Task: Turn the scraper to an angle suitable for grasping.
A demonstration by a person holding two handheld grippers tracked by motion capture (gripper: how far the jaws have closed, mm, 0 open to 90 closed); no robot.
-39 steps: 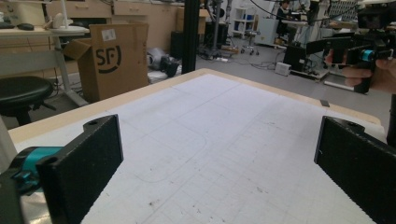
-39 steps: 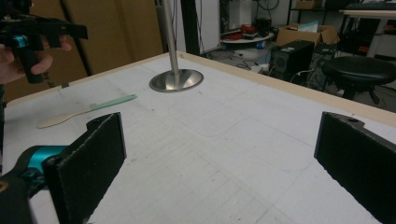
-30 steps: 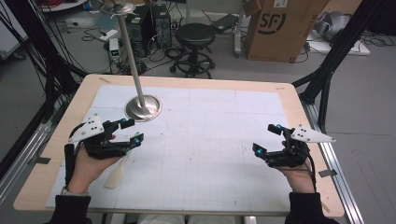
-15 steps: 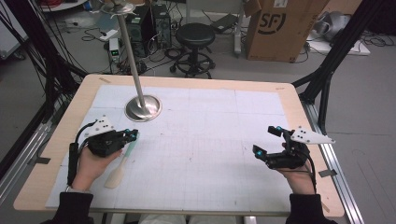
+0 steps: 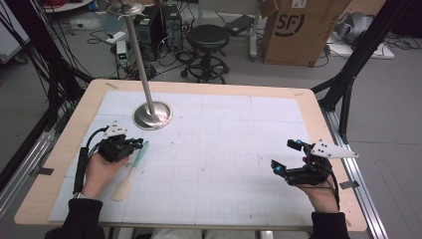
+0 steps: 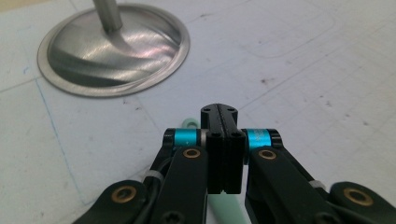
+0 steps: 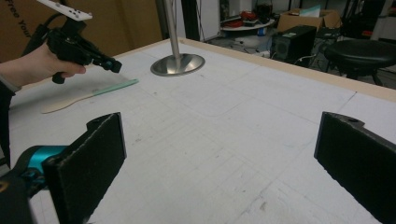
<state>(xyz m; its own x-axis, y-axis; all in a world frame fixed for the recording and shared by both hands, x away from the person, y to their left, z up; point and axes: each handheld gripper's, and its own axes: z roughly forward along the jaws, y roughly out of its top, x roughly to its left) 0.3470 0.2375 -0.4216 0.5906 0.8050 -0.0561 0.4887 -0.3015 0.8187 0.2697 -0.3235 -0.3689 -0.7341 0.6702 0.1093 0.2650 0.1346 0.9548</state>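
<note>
A cluttered workshop lies behind the table (image 5: 308, 107): a black stool (image 5: 210, 37), a cardboard box (image 5: 303, 27) and loose cables on the floor. On the white gridded mat (image 5: 229, 149) stands a steel stand (image 5: 152, 115) with a round base and a thin pole.

Over to the left gripper (image 5: 130, 148). Its jaws have just been closing and now sit pressed flat together, above the green handle of a spatula (image 5: 131, 169), which lies on the mat just below the stand's base with its pale blade pointing toward the person. The left gripper view shows the green handle (image 6: 224, 210) passing under the joined jaws rather than between them; whether they touch it I cannot tell.

The right gripper (image 5: 284, 155) hangs over the mat's right side, jaws wide apart with nothing between them, well away from the spatula.

The right gripper view catches the whole spatula (image 7: 88, 95) from the side, lying flat, with the left gripper (image 7: 109, 64) just above its green end.
</note>
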